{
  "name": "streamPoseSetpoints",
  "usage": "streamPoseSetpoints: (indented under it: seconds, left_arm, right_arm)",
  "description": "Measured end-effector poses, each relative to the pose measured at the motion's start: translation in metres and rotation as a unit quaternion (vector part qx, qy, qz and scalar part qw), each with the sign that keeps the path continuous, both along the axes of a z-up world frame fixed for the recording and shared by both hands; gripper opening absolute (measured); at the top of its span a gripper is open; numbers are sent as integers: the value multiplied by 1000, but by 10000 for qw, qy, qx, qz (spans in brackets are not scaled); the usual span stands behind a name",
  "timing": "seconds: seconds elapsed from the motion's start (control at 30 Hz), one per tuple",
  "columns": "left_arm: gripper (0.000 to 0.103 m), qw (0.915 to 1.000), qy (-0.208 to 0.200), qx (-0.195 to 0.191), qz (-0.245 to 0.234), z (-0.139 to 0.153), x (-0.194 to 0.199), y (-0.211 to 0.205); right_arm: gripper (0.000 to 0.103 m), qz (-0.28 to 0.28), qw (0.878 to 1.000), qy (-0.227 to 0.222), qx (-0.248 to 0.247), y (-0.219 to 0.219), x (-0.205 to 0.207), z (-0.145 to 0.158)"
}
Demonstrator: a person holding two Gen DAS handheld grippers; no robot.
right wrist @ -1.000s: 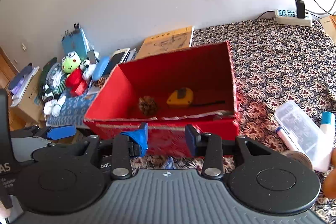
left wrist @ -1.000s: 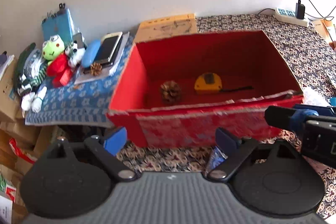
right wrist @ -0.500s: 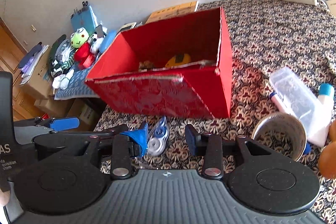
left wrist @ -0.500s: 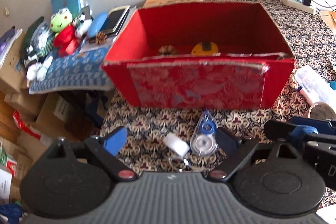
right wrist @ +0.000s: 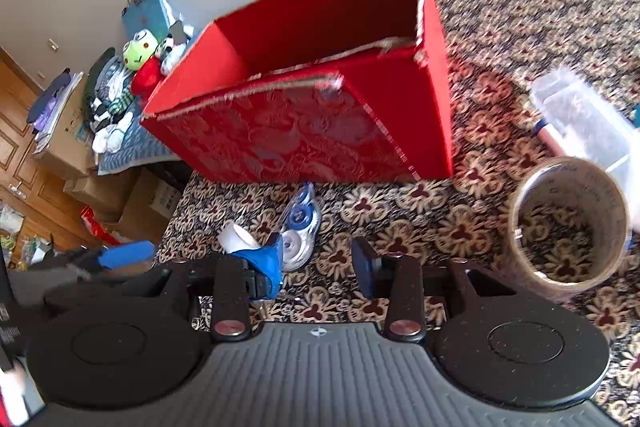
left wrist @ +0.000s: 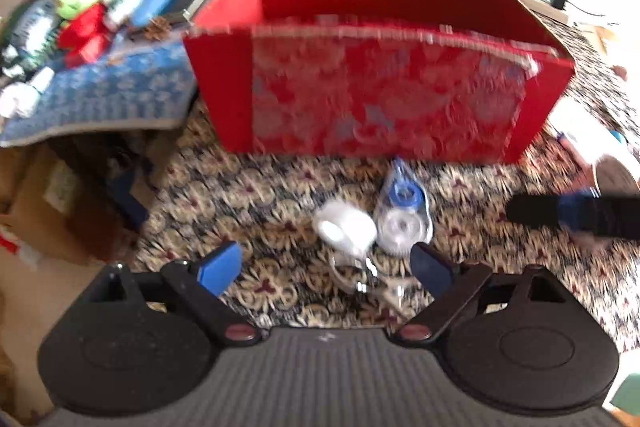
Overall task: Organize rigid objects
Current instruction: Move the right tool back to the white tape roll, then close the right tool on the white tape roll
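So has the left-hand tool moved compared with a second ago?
Yes. The left gripper has pulled back and down from the red fabric-covered box, whose inside no longer shows, toward the clear correction-tape dispenser.

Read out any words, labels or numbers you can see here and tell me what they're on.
None can be read.
tape roll: faint print along the rim, too blurred.
cardboard boxes: a printed mark, too small.
red box: woven pattern only, no words.
correction tape: no readable label.

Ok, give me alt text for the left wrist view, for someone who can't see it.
Blurred fisheye view: the open left tool hovers over a patterned cloth, near a small white roll and a clear correction tape dispenser. A red box stands behind them; plush toys sit far left.
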State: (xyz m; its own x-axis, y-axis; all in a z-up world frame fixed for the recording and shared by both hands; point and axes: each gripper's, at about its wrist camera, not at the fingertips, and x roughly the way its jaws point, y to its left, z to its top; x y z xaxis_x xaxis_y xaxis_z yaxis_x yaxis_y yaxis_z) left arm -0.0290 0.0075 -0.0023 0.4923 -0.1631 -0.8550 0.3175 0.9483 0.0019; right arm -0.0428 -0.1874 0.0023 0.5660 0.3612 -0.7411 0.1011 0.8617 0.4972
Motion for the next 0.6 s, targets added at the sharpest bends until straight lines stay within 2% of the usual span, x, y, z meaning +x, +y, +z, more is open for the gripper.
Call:
streamPoseSetpoints:
  seconds: [0.13,0.23,0.33,0.47,0.6]
  left_arm:
    - [92,9977,357,-540,-223,-16,-2,14]
    - [92,9947,530,-781,-418,-25,-1,14]
    - [92,9952,421,-677,-569,-27,5,8]
    - [91,9939,278,-794,-708,-24,17,8]
    - [80,9926,215,-865,-822,-25,31,13]
  right_arm:
    - [21,233,9990,151,353,9,9,-11]
    - [21,528,9975,121,463,21,20,-14]
    - [21,756,9954,50,581,34,33,-16]
    - [21,1223,9917,-74,385,55,48,-15]
    - [21,1464,9890,-45,188,69,61,-20]
